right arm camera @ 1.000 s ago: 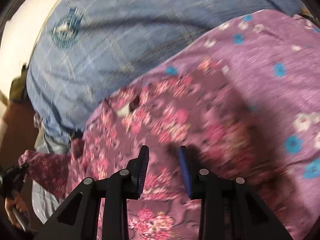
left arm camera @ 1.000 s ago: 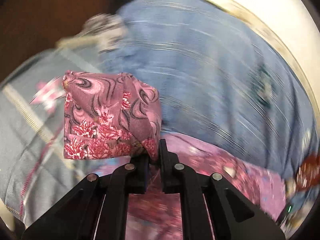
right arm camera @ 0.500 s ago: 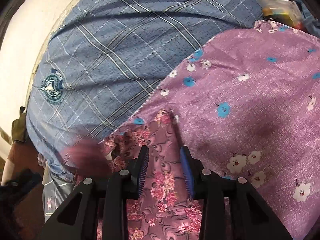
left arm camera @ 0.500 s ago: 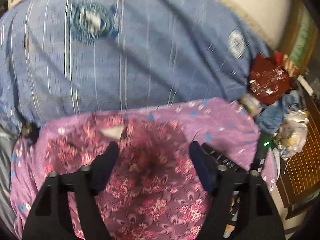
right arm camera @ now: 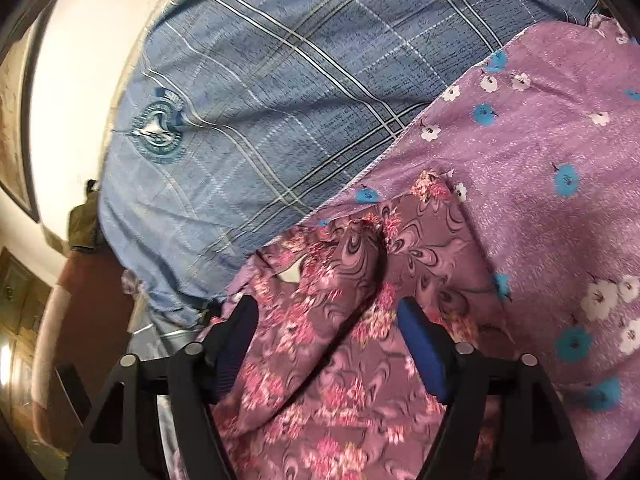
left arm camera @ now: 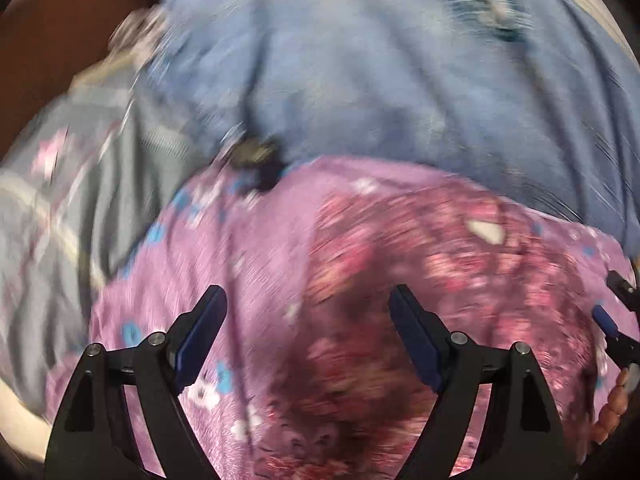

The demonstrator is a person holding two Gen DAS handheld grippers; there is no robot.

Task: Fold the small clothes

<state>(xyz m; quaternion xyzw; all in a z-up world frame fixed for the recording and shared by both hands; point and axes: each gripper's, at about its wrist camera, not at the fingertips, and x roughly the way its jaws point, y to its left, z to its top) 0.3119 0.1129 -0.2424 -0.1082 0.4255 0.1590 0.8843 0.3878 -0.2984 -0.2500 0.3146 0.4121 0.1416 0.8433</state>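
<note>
The small floral garment, dusty rose with pink blossoms and dark swirls, lay rumpled on a lilac sheet printed with white and blue flowers. In the right wrist view the garment's far edge ended just short of the lilac sheet's hem, which ran diagonally against a blue plaid cloth bearing a round teal emblem; beyond that cloth stood a pale wall. A raised fold ran along the garment's middle, and its right border lay flat against open lilac cloth that stretched away to the right. The right gripper hung over the near half of the garment with its fingers spread wide and released, nothing between the blue pads; whether the tips touched the fabric could not be told. The left wrist view was heavily smeared by motion. There the garment showed as a reddish patch right of centre, with a bare strip of the lilac sheet to its left and a grey patterned cloth past the sheet's left edge. The left gripper was likewise wide apart and held nothing, its right finger over the garment and its left finger over lilac cloth.
</note>
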